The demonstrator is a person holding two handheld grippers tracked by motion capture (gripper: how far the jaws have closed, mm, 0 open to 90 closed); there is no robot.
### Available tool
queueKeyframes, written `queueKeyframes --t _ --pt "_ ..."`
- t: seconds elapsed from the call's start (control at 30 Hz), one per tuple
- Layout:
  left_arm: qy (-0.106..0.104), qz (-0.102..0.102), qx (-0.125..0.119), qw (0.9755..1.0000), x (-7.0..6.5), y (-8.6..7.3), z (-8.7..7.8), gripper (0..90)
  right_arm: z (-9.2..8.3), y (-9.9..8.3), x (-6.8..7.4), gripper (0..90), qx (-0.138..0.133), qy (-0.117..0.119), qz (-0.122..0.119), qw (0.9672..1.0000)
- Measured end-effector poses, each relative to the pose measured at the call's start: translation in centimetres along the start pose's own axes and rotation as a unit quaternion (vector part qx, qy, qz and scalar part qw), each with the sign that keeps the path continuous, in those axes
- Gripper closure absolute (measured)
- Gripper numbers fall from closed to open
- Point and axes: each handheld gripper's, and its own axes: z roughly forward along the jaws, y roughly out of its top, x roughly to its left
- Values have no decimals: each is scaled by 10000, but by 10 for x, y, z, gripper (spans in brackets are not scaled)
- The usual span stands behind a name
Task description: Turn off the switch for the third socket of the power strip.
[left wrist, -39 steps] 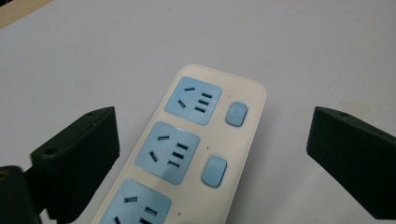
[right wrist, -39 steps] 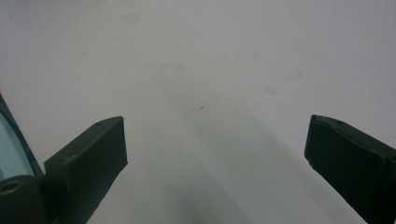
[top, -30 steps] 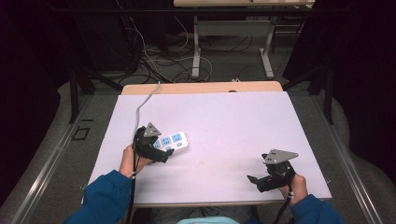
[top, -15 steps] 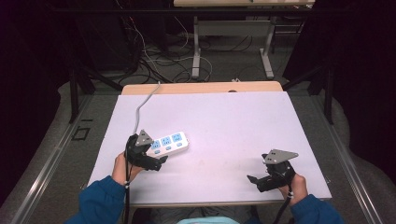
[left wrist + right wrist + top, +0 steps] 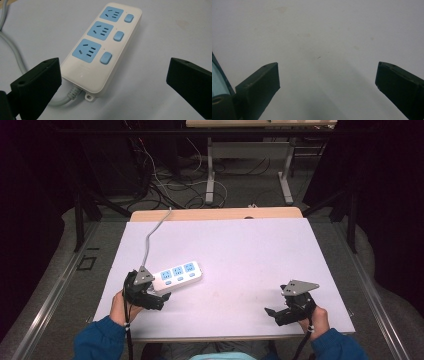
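Nearest the person, the left tool (image 5: 159, 299) is sitting at the near left of the table (image 5: 260, 255), with its jaws spread wide and gripping nothing; in the left gripper view the left tool (image 5: 113, 82) is showing one jaw at each side of the near, cable end of the power strip (image 5: 105, 47) without touching it. Compared with a second ago, this tool is lying lower and nearer the table's front edge: then it was sitting up against the strip's left end, and half a second ago it was already drawing back toward the person, so more of the strip is lying uncovered. At the near right, the right tool (image 5: 272, 314) is resting in the same spot as in both earlier frames, well apart from the strip, its jaws also standing wide apart; the right gripper view is showing the right tool (image 5: 327, 82) over bare, faintly stained table surface. Just beyond the left tool, the white power strip (image 5: 179, 274) with three blue sockets is lying flat and slightly slanted, unmoved. Farther off, its grey cable (image 5: 150, 235) is running toward the far edge of the table.
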Motion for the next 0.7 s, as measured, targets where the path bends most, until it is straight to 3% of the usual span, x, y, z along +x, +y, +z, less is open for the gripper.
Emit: queueKeyframes --t 0.7 --pt "165 -42 39 9998 3 -27 -22 0 0 0 1 50 -18 -26 5 10000"
